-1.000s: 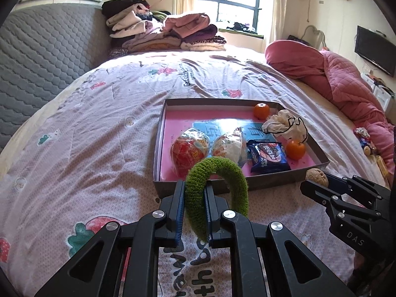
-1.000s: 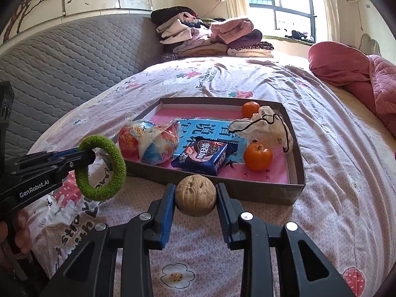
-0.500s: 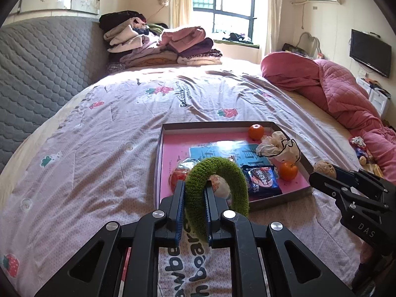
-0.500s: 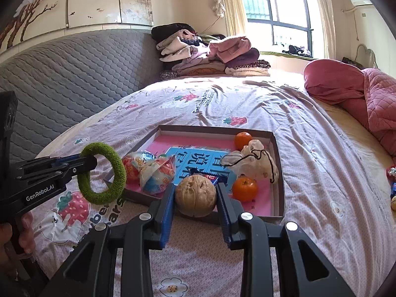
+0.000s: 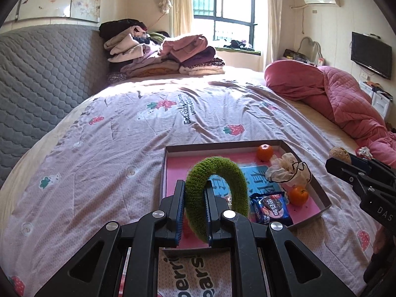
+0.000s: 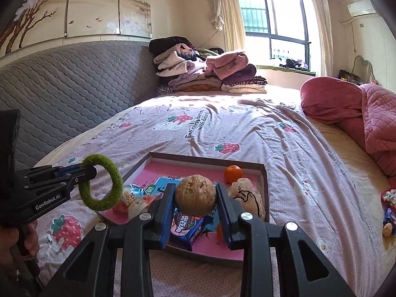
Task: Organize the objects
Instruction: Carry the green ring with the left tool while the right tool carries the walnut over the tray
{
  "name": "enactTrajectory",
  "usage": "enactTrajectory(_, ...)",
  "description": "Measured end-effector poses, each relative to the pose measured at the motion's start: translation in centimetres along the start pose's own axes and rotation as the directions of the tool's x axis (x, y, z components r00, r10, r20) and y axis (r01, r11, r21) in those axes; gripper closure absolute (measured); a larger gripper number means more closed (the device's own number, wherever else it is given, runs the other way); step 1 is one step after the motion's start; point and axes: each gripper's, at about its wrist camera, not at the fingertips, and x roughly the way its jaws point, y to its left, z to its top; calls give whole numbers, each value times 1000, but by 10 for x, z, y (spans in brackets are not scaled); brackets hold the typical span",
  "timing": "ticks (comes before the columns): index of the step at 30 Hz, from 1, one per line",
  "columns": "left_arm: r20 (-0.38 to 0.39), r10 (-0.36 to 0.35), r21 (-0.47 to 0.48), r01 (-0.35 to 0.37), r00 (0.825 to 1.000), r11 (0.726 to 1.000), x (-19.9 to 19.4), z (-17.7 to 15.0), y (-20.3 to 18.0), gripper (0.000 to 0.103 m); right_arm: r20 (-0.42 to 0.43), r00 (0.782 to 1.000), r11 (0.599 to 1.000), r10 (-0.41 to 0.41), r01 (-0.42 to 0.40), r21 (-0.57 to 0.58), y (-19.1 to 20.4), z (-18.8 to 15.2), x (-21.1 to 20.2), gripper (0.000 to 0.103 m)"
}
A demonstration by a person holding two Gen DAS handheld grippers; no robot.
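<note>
You have lifted both tools up off the bedspread [image 5: 104, 133] over the last second: the shallow pink-lined box [image 5: 307, 165] has slid lower in both wrist views, and more of the bed and the window wall now shows above it. Neither grip has changed. Your left gripper [image 5: 194, 212] is pressed tight on the near side of the fuzzy green ring [image 5: 237, 180], which stands upright above the box's near left corner. Your right gripper [image 6: 195, 205] pinches the walnut [image 6: 195, 195] between its blue pads, held in the air over the near edge of the box. Inside, the two oranges [image 5: 264, 152], the cookie packet [image 5: 271, 208], the crumpled bag [image 5: 288, 170] and the wrapped sweets [image 6: 133, 195] lie undisturbed. I read this as the carry stage: both pieces picked up and raised clear of the wall, so what remains is to lower each into a free patch of pink floor and let go.
</note>
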Motion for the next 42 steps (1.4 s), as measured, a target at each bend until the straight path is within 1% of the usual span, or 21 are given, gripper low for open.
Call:
enactTrajectory(7,-22,4,-22,-4,1000,1000,35,12,9,89,3,1000,1000,-26,26,4,-14,8,24,70)
enactTrajectory(15,-21,-22,-57,21,1000,998,64,32,18,89,-30,999,999,-37,37,0,-22,3,50,70)
enactTrajectory(20,-18,-30,-58,29,999,998,78,38,20,89,-52,998,999,-42,41,-12,-21,-3,64,70)
enactTrajectory(23,-26,-33,-61,32,999,998,88,38,22,89,-67,997,999,-44,43,-21,-21,-5,73,70)
enactTrajectory(31,-86,-53,-94,45,995,995,122,30,30,89,-113,993,998,-46,40,-54,-16,-15,95,70)
enactTrajectory(42,-148,-50,-99,35,988,994,149,18,30,89,-195,980,997,-42,29,-68,-11,-30,121,70)
